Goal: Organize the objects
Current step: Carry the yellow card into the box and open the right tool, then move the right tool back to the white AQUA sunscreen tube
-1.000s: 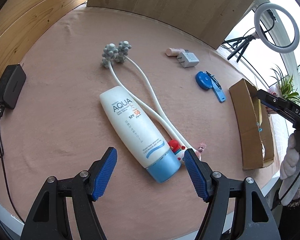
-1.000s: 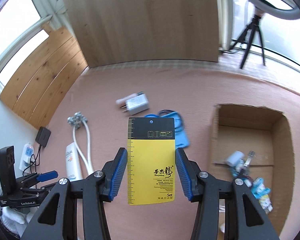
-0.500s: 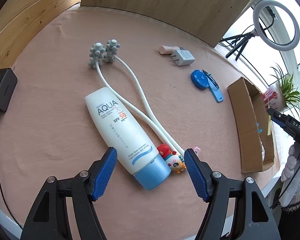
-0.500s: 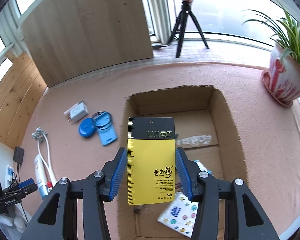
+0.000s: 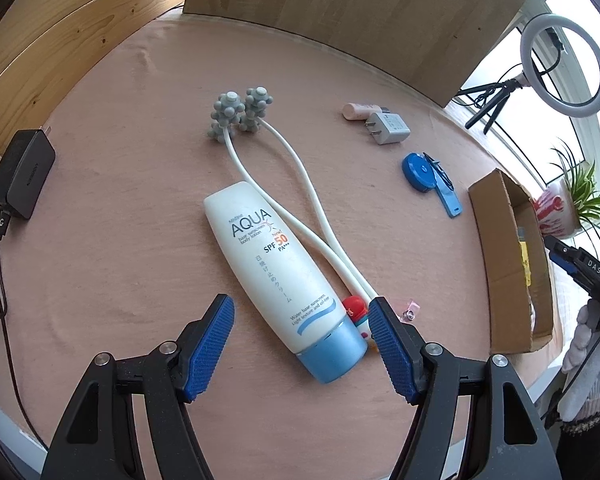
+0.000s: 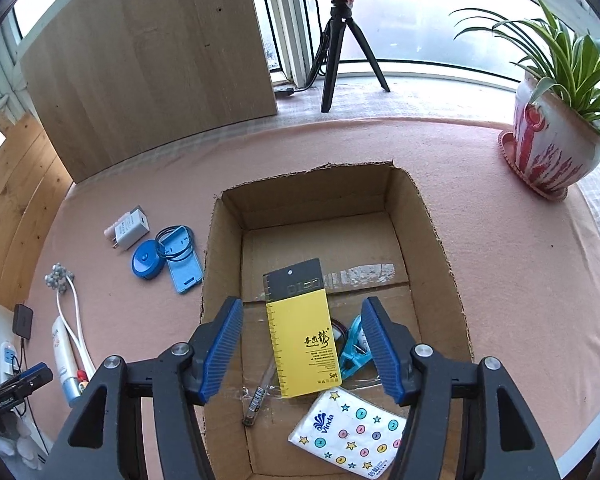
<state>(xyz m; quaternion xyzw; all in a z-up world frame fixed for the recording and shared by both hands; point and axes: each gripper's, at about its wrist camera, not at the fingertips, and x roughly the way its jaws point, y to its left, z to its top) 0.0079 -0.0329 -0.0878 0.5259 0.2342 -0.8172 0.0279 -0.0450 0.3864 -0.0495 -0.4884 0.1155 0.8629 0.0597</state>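
Yellow card (image 6: 300,332) now loose in the box (image 6: 432,220), right claw (image 6: 302,350) spread wide, empty

Both grippers, left gripper (image 5: 301,346) and right gripper (image 6: 302,350), have black arms, silver screws and ribbed blue fingers (image 5: 208,348); a white knit glove (image 5: 592,364) covers one hand.

On the white sunscreen tube (image 5: 278,278), "AQUA", "base sunscreen body lotion", "SPF 50 PA+++" and "Water base sunscreen Light texture and oil-free" are printed, beside a line of Japanese script. "DAS" is seen on the right gripper (image 5: 592,268). On the yellow card (image 6: 302,336) in the cardboard box (image 6: 440,240), "Set" is read beneath Chinese characters. "Vinda" is printed on the tissue pack (image 6: 350,434).
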